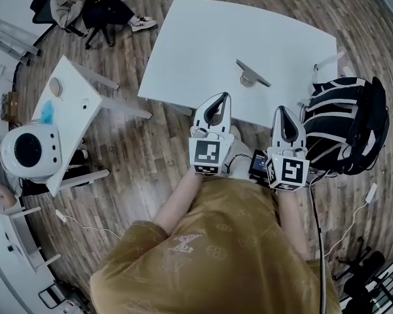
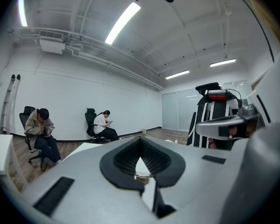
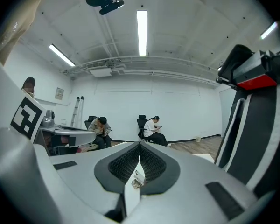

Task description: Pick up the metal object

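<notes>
At the far left a person (image 1: 75, 0) is sitting on a black office chair on the wood-plank floor (image 1: 150, 156). Nearer, a small white side table (image 1: 72, 120) is standing with a white round-topped device (image 1: 29, 150) beside its near end.

The person in the mustard shirt is holding the left gripper (image 1: 223, 97) over the near edge of the large white table (image 1: 203, 38), its marker cube facing up. In the left gripper view the left gripper (image 2: 140, 141) is showing its black ribbed pads meeting at the tips, with only a narrow leaf-shaped opening behind them, and nothing is sitting between them.

The metal object (image 1: 251, 76) is lying flat on the large white table, toward its near right part, ahead of both grippers and apart from them, between their lines of aim. It is looking dull grey: a thin straight bar set on a slant, with a short rounded tab sticking out from its middle toward the person.

The right gripper (image 1: 280, 110) is hanging just beside the table's near edge. In the right gripper view the right gripper (image 3: 140, 146) is also pressing its tips together and gripping nothing; a small pale shape, seemingly the metal object (image 3: 137, 178), is showing through the slit behind the tips.

At the far right a black chair with white stripes (image 1: 344, 123) is standing against the table's corner.
</notes>
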A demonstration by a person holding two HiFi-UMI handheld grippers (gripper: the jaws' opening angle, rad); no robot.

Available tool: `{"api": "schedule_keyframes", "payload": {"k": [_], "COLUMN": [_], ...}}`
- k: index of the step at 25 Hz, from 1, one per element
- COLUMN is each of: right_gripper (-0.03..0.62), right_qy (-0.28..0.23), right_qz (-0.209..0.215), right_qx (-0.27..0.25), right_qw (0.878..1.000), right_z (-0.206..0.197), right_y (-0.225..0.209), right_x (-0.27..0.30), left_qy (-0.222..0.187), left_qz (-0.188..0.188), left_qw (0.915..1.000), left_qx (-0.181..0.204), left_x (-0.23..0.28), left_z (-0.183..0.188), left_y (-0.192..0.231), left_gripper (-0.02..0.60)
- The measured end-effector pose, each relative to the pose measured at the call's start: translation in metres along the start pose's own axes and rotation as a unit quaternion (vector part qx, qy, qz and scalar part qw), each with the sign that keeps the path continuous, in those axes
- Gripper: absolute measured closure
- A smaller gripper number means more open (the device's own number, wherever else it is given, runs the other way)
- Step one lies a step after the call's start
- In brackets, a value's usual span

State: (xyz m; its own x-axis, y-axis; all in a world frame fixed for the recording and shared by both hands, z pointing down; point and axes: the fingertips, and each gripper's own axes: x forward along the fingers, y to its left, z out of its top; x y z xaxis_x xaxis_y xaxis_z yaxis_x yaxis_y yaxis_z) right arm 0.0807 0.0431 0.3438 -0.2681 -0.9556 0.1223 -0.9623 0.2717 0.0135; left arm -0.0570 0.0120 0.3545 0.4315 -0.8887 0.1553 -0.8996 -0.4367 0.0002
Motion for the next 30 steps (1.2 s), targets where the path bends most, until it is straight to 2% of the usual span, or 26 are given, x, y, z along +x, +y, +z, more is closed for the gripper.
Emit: {"api": "schedule_keyframes", "payload": {"k": [16,30], "right_gripper": [0.585,0.585], "right_qy": [0.034,0.077], "right_qz": [0.021,0.033], "right_qx": [0.005,0.018], "right_qw": [0.999,0.996], "right_z": [-0.02,-0.056], "right_y": [-0.013,-0.025], "right_x": [0.061,0.104], "left_qy": [0.037,0.08], "left_qz": [0.004,0.005], "left_qw": [0.9993,0.9968], "left_qx": [-0.003,-0.005], "left_x": [0.056,0.097], "left_z": [-0.023,-0.056], "left_y": [0.021,0.032], "left_gripper": [0.58,0.579]}}
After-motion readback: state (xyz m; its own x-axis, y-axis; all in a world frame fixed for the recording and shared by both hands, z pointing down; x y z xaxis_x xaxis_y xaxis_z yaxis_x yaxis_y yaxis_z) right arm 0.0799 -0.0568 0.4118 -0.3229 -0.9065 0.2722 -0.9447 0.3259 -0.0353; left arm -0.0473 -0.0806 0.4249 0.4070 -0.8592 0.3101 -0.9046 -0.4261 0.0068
